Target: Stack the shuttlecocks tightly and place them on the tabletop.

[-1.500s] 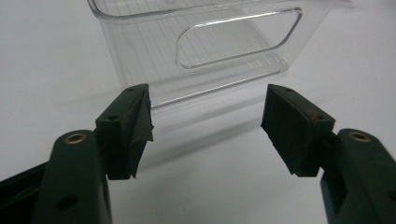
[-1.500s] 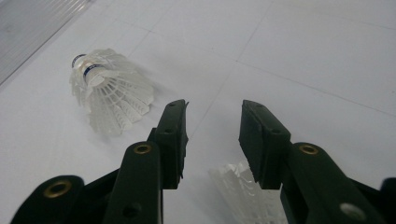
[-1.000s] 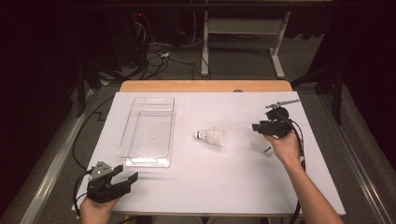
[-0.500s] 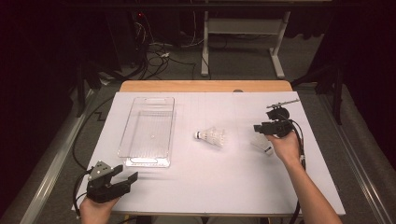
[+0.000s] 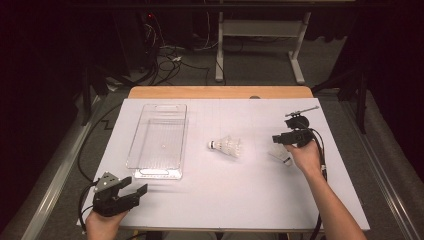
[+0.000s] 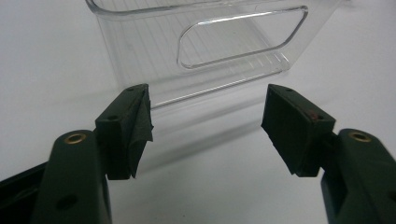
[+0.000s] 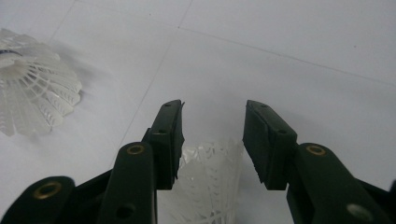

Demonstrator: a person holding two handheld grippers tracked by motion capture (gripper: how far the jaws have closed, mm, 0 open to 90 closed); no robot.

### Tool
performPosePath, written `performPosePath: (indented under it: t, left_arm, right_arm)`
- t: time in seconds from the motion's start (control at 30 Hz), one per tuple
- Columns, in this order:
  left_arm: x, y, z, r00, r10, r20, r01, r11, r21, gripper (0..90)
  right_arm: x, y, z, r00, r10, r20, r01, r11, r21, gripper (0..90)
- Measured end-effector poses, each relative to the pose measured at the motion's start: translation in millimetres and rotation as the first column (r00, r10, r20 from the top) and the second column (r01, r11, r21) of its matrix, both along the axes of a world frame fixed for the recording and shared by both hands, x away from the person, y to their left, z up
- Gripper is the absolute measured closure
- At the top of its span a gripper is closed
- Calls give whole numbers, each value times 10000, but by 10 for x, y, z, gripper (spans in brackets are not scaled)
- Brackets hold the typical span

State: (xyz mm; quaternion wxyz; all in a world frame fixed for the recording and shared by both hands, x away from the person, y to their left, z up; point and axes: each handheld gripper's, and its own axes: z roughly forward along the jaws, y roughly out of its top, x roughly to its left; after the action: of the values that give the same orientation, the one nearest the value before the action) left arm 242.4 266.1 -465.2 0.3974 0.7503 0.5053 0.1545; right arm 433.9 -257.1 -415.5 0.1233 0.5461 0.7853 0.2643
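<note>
Your work surface is a wooden table covered with a white sheet (image 5: 220,200), and everything sits on that sheet. The largest thing on it is the clear rectangular plastic bin (image 5: 159,141) with a cut-out handle in its near end wall, lying on the left half with its long side running away from you. Its ribbed floor shows through with nothing in it.

Your left gripper (image 5: 131,191) sits at the near left corner of the sheet, just short of the bin's near end and apart from it. In the left gripper view its two black jaws stand spread wide with only bare sheet between them, and the bin's handle wall (image 6: 243,42) faces them a little way ahead.

Your right gripper (image 5: 276,139) is over the right half of the sheet, pointing toward the middle. Its jaws have just been opening a little and now stand partly spread. In the right gripper view the open skirt of a white plastic shuttlecock (image 7: 210,186) lies between and below them; the left pad looks right against the skirt, the right pad stands clear, so nothing is pinched. In the high view this shuttlecock (image 5: 281,156) lies on the sheet just beside your right hand.

A second white shuttlecock with a dark-banded cork (image 5: 227,146) lies on its side near the centre, between bin and right gripper, touching neither.
</note>
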Motion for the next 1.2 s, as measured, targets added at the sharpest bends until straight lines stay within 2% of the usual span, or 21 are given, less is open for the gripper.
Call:
performPosePath:
  t: [0.13,0.23,0.33,0.5,0.6,0.83,1.03,1.2]
  left_arm:
    - [4,1,2,10000,-12,45,12,10000,14,338]
    - [-5,0,6,9999,41,107,-41,10000,-6,339]
    - [-8,-4,8,9999,26,108,-26,10000,61,339]
    - [-6,8,4,9998,173,103,-172,9998,-98,339]
    - [-18,6,9,9997,177,161,-175,9998,-78,339]
    - [-24,5,11,9996,203,190,-201,9998,-98,340]
    - [-33,-12,19,9996,84,258,-86,9999,80,340]
    - [-42,-19,23,9996,89,275,-91,9999,95,342]
  right_arm:
    - [-27,-24,-32,9999,-64,-118,65,10000,54,571]
    - [-47,-23,-68,9996,-48,-283,49,10000,36,599]
    - [-65,-23,-61,9996,73,-261,-69,9999,136,684]
    - [-113,-9,-20,9988,411,-280,-412,9991,-24,853]
    - [-145,10,-6,9981,534,-301,-540,9984,-183,896]
    - [-163,79,-21,9965,776,-297,-788,9960,-414,900]
    - [-209,103,-31,9961,863,-186,-866,9961,-183,900]
    - [-287,137,3,9925,1224,66,-1224,9925,-13,900]
